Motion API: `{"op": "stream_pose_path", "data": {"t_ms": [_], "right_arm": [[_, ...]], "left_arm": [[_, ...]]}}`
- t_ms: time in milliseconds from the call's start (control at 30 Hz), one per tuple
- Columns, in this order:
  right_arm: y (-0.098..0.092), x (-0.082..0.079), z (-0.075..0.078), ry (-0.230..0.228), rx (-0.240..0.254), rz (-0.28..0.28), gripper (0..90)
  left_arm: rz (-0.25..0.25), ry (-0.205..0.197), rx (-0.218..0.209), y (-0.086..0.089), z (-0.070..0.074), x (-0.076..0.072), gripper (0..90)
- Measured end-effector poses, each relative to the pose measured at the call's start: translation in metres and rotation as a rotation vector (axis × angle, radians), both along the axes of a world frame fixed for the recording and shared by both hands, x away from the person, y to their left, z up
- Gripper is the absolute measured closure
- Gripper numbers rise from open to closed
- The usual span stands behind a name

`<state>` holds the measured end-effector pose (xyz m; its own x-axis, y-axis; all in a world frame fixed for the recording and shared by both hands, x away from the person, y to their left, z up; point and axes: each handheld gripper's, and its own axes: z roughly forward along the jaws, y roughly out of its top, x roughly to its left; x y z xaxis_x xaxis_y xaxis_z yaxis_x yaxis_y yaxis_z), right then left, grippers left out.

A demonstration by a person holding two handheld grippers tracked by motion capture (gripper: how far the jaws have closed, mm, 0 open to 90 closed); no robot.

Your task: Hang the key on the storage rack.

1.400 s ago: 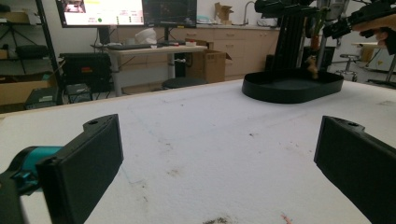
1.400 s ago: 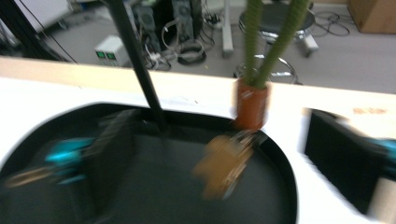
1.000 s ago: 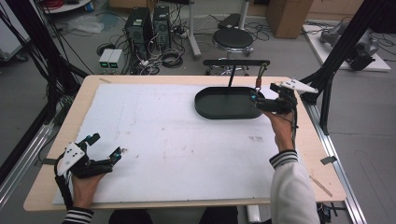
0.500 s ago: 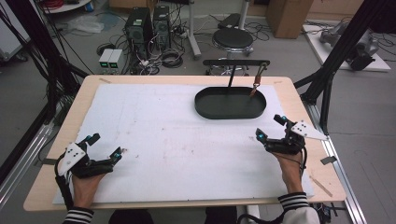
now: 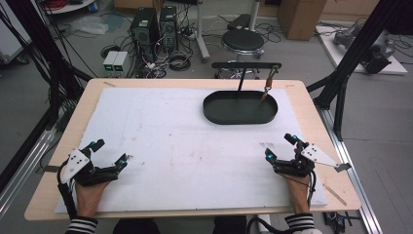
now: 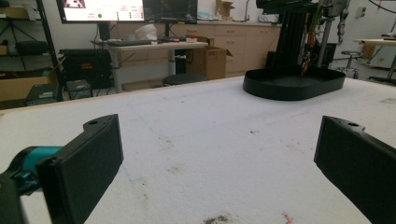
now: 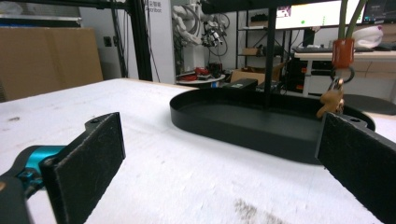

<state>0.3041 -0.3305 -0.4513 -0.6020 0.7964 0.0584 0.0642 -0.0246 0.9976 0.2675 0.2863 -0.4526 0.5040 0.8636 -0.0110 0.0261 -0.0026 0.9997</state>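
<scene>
High view: two claws, left (image 5: 111, 155), right (image 5: 280, 146), both agape; one tray (image 5: 240, 108).

Left tongs (image 5: 111, 154) gaping wide, right tongs (image 5: 281, 146) gaping wide, both hands low, well apart

Bench (image 5: 311, 97): light wood, covered by white stained mat (image 5: 185, 146). Behind bench, on floor: black round stool (image 5: 242, 40), two black computer towers (image 5: 155, 24) side by side, two small white boxes (image 5: 115, 62) just beside tangled cables (image 5: 175, 61). Cardboard box (image 5: 302, 17) at far right. Black frame struts (image 5: 350, 63) beside bench's right edge. Monitor (image 6: 100, 9) lit on far desk.
</scene>
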Motion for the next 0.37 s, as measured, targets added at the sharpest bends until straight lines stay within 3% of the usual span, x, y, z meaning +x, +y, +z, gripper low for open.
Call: {"op": "stream_pose_path", "data": {"t_ms": [33,100,167,267,367], "right_arm": [[0.0025,-0.0032,-0.0009,-0.031,-0.023,0.010,0.4],[0.0048,-0.0034,-0.0008,-0.041,-0.051,0.016,0.4],[0.0050,-0.0032,-0.0009,-0.043,-0.054,0.013,0.4],[0.0024,-0.0024,-0.0011,-0.023,-0.022,0.005,0.4],[0.0041,-0.0023,-0.0010,-0.028,-0.042,0.002,0.4]], "left_arm": [[-0.001,0.004,-0.001,0.0000,0.0001,0.0003,1.7],[-0.002,0.003,0.001,0.0000,0.0001,0.0002,1.7],[-0.001,0.002,0.000,0.0000,0.0001,0.0002,1.7],[-0.002,0.005,-0.003,0.0001,0.0001,0.0004,1.7],[-0.007,0.006,0.000,0.0000,0.0001,0.0005,1.7]]}}
